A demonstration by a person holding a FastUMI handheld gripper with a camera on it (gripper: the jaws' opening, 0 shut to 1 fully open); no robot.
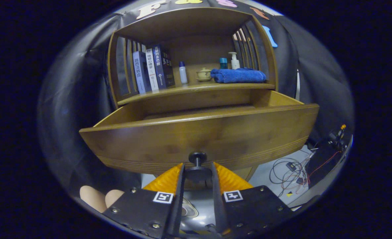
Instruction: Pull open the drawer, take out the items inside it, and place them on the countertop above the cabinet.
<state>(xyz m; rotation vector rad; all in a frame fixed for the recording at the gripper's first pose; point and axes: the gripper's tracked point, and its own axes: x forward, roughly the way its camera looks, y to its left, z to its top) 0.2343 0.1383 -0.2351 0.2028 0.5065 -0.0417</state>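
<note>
A wooden cabinet holds a drawer (199, 132) that stands pulled out toward me, its front panel wide across the view. A dark round knob (197, 157) sticks out from the middle of that panel. My gripper (198, 173) is shut on the knob, one finger pressing each side of its disc. The drawer's inside is hidden behind the front panel. Above the drawer runs the countertop (196, 89), carrying several books (153, 69), a small white bottle (183, 73), a lidded cup (204, 74), a folded blue towel (238, 75) and a pump bottle (234, 61).
Slatted wooden sides and a top board enclose the countertop shelf. Loose cables (294, 169) lie on the floor to the right of the cabinet. A person's fingers (99, 197) show beside the left finger of the gripper.
</note>
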